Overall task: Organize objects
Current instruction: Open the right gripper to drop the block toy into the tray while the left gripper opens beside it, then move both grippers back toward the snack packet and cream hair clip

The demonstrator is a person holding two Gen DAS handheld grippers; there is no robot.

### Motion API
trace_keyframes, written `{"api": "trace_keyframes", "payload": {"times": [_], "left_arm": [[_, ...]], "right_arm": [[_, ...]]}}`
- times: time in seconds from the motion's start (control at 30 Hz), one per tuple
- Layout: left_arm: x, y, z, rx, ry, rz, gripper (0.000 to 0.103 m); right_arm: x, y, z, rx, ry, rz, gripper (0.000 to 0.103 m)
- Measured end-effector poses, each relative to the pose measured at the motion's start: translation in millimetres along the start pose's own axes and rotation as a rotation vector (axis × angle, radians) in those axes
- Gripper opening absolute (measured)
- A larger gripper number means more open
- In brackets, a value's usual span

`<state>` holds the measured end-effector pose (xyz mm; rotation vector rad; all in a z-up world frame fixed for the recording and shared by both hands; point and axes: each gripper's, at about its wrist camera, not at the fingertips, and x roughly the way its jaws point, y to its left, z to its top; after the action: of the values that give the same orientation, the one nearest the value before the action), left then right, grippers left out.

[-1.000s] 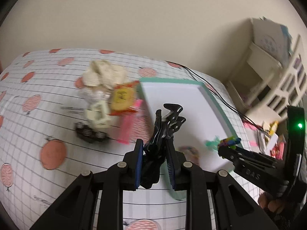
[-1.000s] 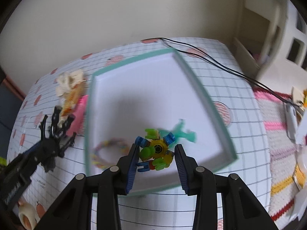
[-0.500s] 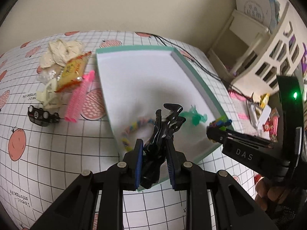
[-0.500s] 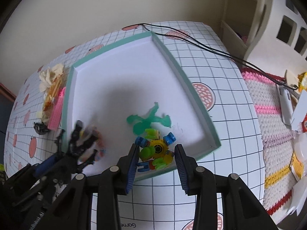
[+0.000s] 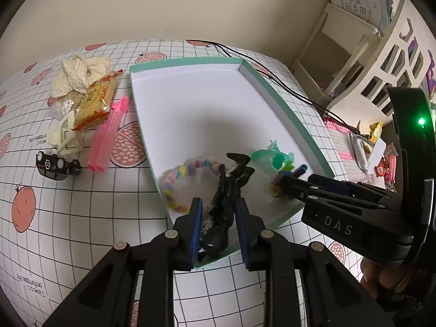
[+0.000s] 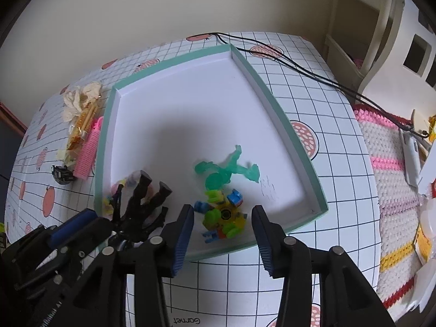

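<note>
A teal-rimmed white tray (image 5: 188, 61) lies on the checked tablecloth. My left gripper (image 5: 218, 204) is shut on a black toy figure (image 5: 229, 190), held over the tray's near edge. A braided pastel bracelet (image 5: 174, 174) and a green translucent figure (image 6: 226, 169) lie in the tray. My right gripper (image 6: 223, 212) hangs over the tray's near right corner with its jaws opening. The colourful spinner toy (image 6: 222, 216) lies on the tray floor between them, and neither pad touches it.
Left of the tray lie a pink comb (image 5: 107, 136), a snack packet (image 5: 96, 100), cream lace cloth (image 5: 79, 76), a cream clip (image 5: 64, 136) and a black toy car (image 5: 58, 164). A black cable (image 5: 286, 87) runs behind the tray. A white shelf (image 5: 354, 54) and a crocheted mat (image 6: 387, 163) are on the right.
My left gripper carried the black figure from left of the tray to over its near edge. The right jaws widened, and the spinner now rests free in the tray.
</note>
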<state>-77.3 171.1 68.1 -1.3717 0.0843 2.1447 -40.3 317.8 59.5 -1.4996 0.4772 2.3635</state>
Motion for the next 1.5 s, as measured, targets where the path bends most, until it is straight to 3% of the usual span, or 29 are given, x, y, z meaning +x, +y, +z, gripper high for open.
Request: {"api": "trace_keyframes", "payload": {"times": [0.3, 0.37, 0.47, 0.53, 0.6, 0.73, 0.9, 1.03, 1.5], "left_arm": [[-12, 16, 2, -0.059, -0.053, 0.046, 0.026], [-13, 21, 3, -0.077, -0.059, 0.063, 0.034], [-15, 28, 3, -0.096, -0.070, 0.114, 0.047], [-15, 35, 2, -0.121, -0.069, 0.134, 0.059], [-16, 41, 2, -0.140, -0.071, 0.153, 0.066], [-17, 51, 1, -0.168, -0.072, 0.185, 0.082], [-20, 60, 0, -0.204, -0.101, 0.207, 0.096], [-20, 64, 0, -0.215, -0.104, 0.220, 0.103], [-21, 73, -1, -0.258, -0.112, 0.241, 0.103]], "right_arm": [[-3, 2, 2, -0.002, -0.015, 0.004, 0.048], [-4, 4, 2, -0.006, -0.022, 0.009, 0.050], [-4, 6, 2, -0.014, -0.034, 0.015, 0.066], [-6, 7, 2, -0.019, -0.044, 0.015, 0.068], [-6, 9, 2, -0.019, -0.046, 0.023, 0.076], [-5, 12, 2, -0.024, -0.048, 0.027, 0.083], [-5, 16, 1, -0.039, -0.058, 0.027, 0.099], [-4, 16, 0, -0.043, -0.060, 0.024, 0.102], [-3, 20, 0, -0.050, -0.060, 0.026, 0.103]]}}
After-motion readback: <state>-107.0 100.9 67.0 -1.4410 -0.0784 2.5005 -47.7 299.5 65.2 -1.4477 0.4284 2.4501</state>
